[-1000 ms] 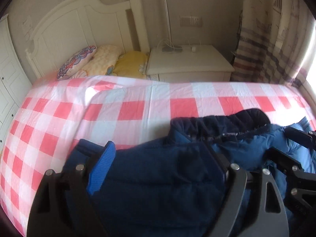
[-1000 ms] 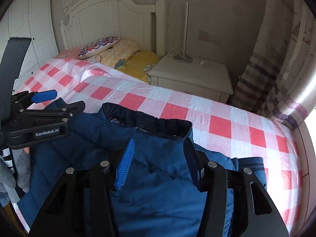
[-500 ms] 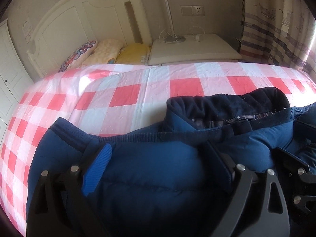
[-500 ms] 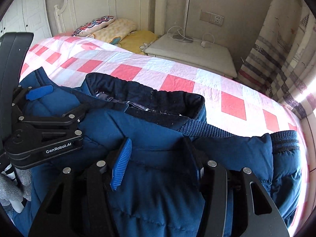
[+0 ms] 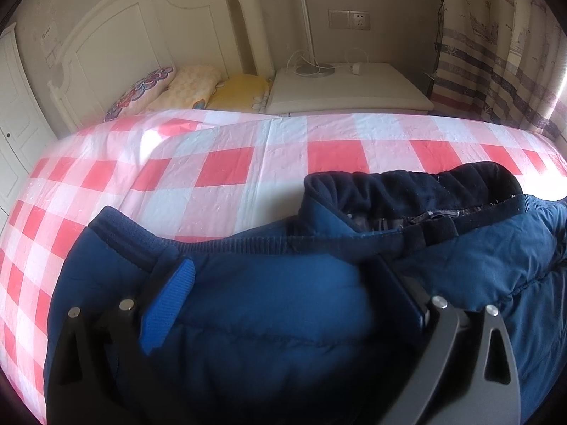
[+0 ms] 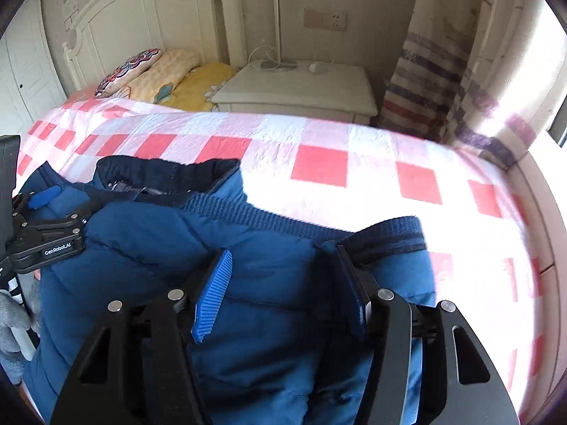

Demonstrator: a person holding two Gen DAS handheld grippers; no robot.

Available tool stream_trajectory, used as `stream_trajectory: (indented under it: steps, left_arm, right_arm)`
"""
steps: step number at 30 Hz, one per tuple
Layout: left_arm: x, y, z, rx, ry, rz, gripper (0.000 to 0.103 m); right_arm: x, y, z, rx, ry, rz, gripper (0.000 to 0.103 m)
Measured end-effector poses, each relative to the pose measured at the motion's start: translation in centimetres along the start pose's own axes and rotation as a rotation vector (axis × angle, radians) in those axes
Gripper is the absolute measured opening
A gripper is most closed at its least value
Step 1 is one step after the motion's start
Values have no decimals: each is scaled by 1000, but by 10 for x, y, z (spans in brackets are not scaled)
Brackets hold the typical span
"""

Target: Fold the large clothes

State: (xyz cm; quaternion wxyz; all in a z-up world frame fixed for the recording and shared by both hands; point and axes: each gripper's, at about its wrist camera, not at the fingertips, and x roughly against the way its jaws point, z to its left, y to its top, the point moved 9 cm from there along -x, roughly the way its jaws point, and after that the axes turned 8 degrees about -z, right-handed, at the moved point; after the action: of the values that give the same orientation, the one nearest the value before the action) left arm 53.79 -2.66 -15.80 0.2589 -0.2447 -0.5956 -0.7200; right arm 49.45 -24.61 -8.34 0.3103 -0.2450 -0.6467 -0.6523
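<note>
My right gripper (image 6: 283, 290) has slid sideways along the blue jacket (image 6: 149, 248), jaws opening over its padding; my left gripper (image 5: 287, 294) is spreading wide above it too.

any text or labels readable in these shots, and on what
"GenRobot.AI": white print on the black body of the left gripper, seen in the right wrist view.
Sticker on the headboard: marks too small to read.
Nothing else legible on the jacket, curtain or wall socket.
</note>
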Motion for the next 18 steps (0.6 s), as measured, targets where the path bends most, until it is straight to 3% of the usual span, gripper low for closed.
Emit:
stream_trajectory:
  steps: [2, 6, 8, 9, 10, 13, 18]
  left_arm:
    - [0, 0, 0, 1, -1, 2, 100]
    - [1, 0, 0, 1, 0, -1, 100]
    - [1, -1, 0, -2, 3, -2, 100]
    - [0, 0, 0, -1, 2, 0, 100]
    - [0, 0, 0, 0, 2, -1, 100]
    - [0, 0, 0, -1, 3, -2, 100]
    - [-1, 0, 0, 1, 2, -5, 100]
  right_arm:
    - [7, 1, -21, -84, -9, -54, 54]
    - [-11, -19, -35, -200, 80, 8, 54]
    - [-7, -15, -33, -173, 51, 42, 54]
    - [1, -10, -33, -151, -6, 39, 54]
    - [11, -3, -29, -129, -53, 14, 61]
    - [34, 14, 13, -47, -2, -63, 64]
    - [7, 4, 80, 146, 36, 11, 68]
